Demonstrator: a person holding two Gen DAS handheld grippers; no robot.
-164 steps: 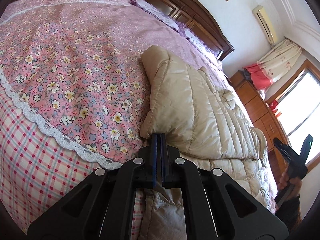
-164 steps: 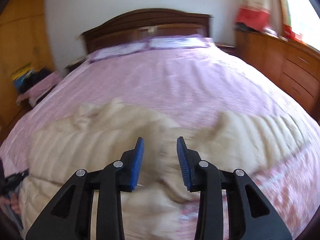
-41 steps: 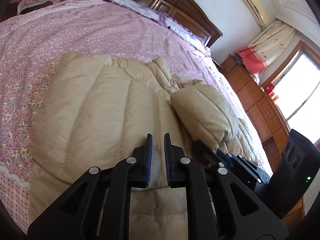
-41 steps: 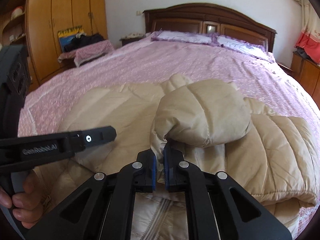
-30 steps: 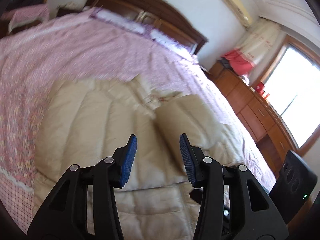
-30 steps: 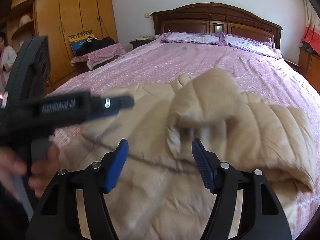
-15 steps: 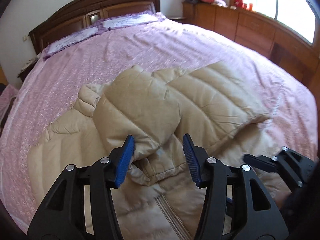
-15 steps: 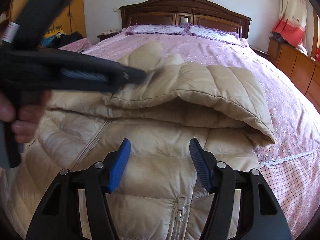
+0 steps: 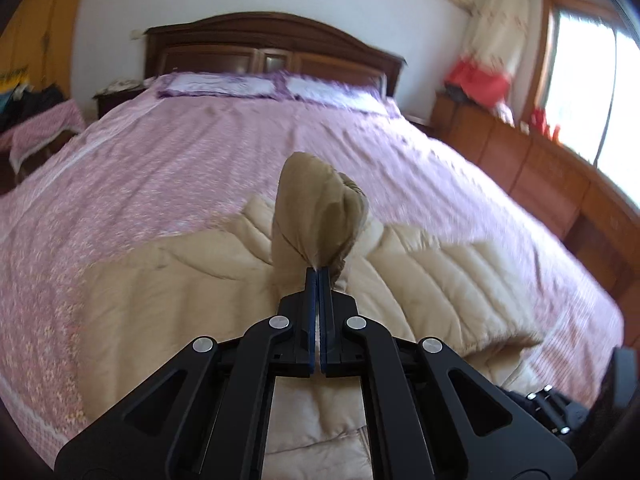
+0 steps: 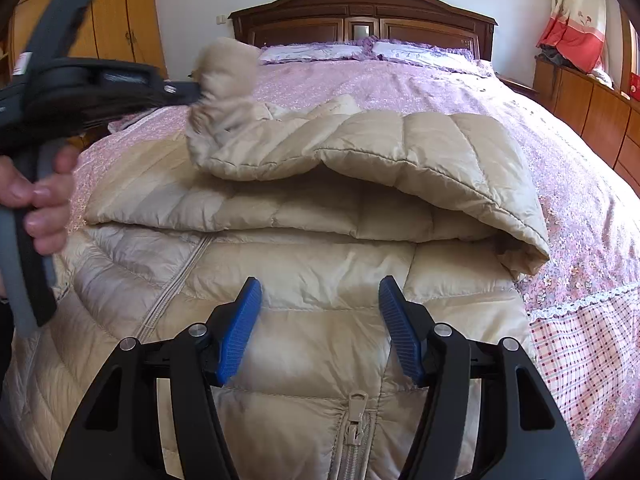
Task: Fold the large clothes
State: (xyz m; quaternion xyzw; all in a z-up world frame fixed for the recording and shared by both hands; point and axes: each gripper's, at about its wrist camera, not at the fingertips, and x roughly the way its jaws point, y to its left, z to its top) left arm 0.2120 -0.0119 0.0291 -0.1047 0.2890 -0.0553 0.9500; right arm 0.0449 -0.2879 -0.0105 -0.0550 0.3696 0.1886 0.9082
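Through your left wrist camera, your left gripper (image 9: pixel 318 276) has its blue pads pressed together with only a sliver of light between them, and they pinch the cuff end of a beige sleeve (image 9: pixel 316 220), which stands up in a puffy bunch just past the fingertips. Below and around it the beige down jacket (image 9: pixel 180 292) lies spread on the bed (image 9: pixel 200 160), close to the near edge, over a pink floral bedspread (this view is a little smeared, so fine detail in the fabric is hard to read). Beyond the bed you have the dark wooden headboard (image 9: pixel 276 52), two pale pillows (image 9: pixel 224 86) against it, and a wooden dresser (image 9: pixel 532 168) along the right under a bright window. In the right wrist camera, your right gripper (image 10: pixel 320 320) is spread wide, its blue pads (image 10: pixel 240 328) well apart and holding nothing; it hangs just above the jacket's front, with the zipper pull (image 10: pixel 356 404) near the bottom between the fingers. One side of the jacket is folded over the middle, making a thick roll (image 10: pixel 400 160) across the chest. At the upper left of this view your left hand (image 10: pixel 40 196) grips the other tool's handle, and that tool's tip meets the blurred, raised sleeve above the jacket's shoulder. A lace-trimmed checked valance (image 10: pixel 580 352) hangs at the bed's right edge.
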